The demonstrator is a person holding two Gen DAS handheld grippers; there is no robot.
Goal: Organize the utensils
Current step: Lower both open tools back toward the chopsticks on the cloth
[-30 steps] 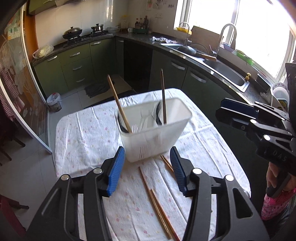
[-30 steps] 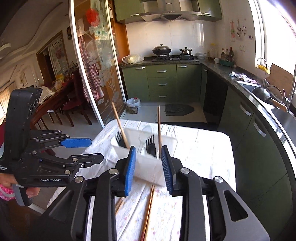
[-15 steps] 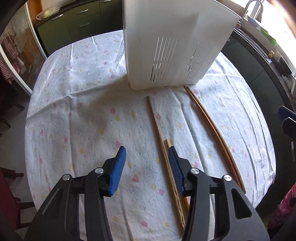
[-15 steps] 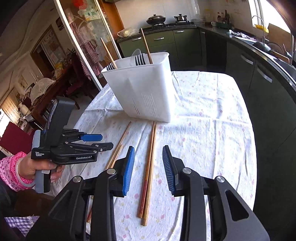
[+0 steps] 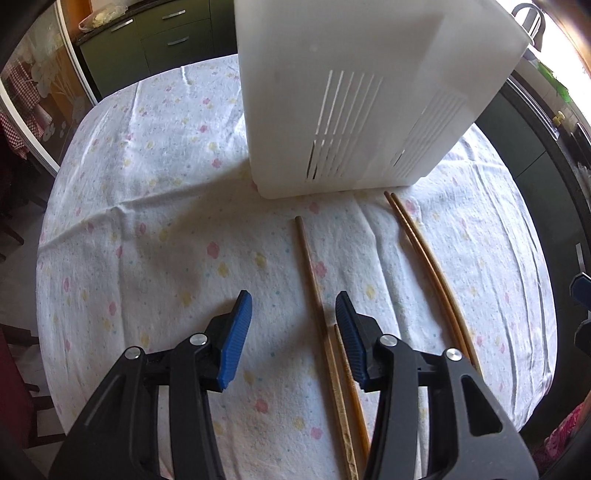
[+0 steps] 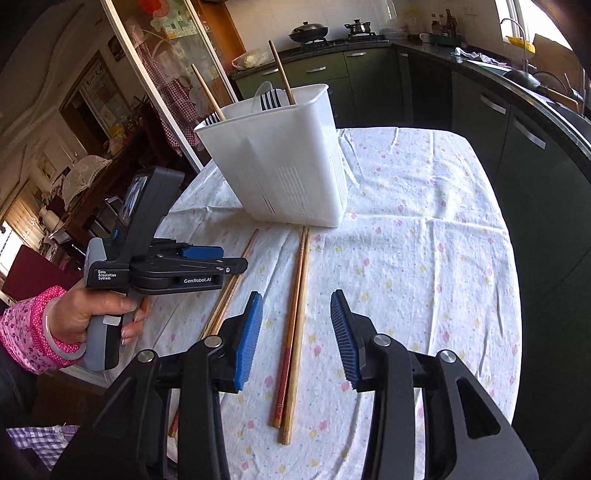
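Green base cabinets (image 6: 328,74) under dark counter (image 6: 532,96), wok on hob (image 6: 308,31), glass partition (image 6: 173,74) left, possibly sink (image 6: 569,107) far right; bright daylight.

The left gripper (image 5: 293,314) hangs low with its jaws spread wide and nothing between the blue pads (image 5: 236,339); in the right wrist view it lies level at the left, gripped from below by the person's left hand (image 6: 98,314), whose wrist wears a pink floral sleeve (image 6: 27,336). The right gripper (image 6: 297,317) is likewise spread wide and empty, its fingers pointing forward and slightly down
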